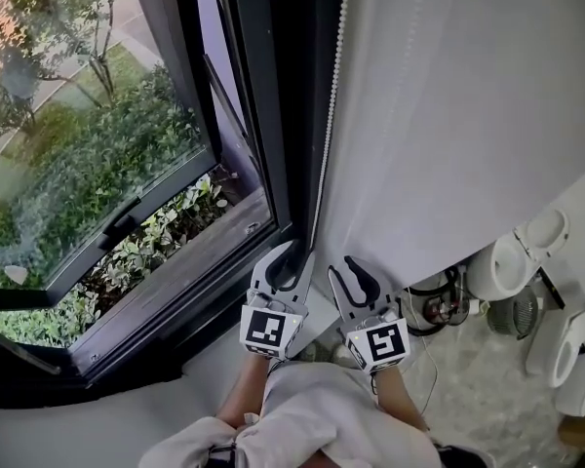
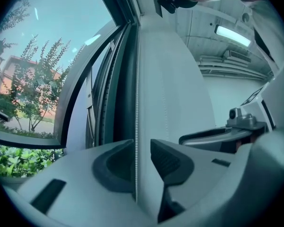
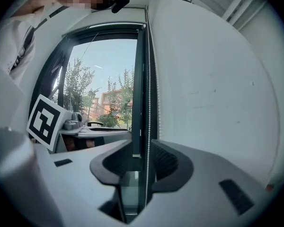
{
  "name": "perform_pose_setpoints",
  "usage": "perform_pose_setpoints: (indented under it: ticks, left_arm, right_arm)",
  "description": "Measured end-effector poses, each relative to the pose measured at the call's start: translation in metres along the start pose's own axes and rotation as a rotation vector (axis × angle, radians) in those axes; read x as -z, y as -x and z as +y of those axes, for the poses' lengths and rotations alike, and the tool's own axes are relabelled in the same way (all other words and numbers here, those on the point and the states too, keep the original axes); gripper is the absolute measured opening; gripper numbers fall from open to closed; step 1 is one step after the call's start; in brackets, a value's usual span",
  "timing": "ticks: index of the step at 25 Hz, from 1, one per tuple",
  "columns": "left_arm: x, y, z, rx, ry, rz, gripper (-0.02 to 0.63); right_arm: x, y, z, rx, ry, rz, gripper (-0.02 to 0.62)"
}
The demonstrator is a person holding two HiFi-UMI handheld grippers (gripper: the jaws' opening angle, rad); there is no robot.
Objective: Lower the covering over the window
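L tongs [image 1: 291, 257] & R tongs [image 1: 353, 273]: same build, off-white plastic shells w/ smooth rounded tops, narrowing twd the tips. Inner faces lined w/ dark grey pads [image 2: 168, 161], hook-curved, fine ribbing on the grip side. Short dark rectangular slots [image 3: 234, 196] sunk into each shell's top. At the rear of each sits a white cube w/ black square-pattern markers: L cube [image 1: 270, 330], R cube [image 1: 382, 343]. Small grey metal cam fitting [image 2: 236, 116] on the R unit. Person wears a pale, loose top [image 1: 317, 412]. Dark cam mount [image 3: 116, 1] on the head.
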State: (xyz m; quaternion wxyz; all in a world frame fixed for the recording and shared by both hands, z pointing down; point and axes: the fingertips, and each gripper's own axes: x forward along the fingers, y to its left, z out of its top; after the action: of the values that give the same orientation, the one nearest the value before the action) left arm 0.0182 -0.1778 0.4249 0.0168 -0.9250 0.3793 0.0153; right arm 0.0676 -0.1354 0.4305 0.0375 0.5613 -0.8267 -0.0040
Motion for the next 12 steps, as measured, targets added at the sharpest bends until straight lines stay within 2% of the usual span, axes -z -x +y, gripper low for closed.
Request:
perform_pose_setpoints:
  ticks: [12]
  left_arm:
    - [0.007, -0.035, 0.012, -0.113, -0.054, 0.034, 0.129]
  right_arm:
    - [0.005, -0.003, -0.005, -0.116, -0.022, 0.005, 0.118]
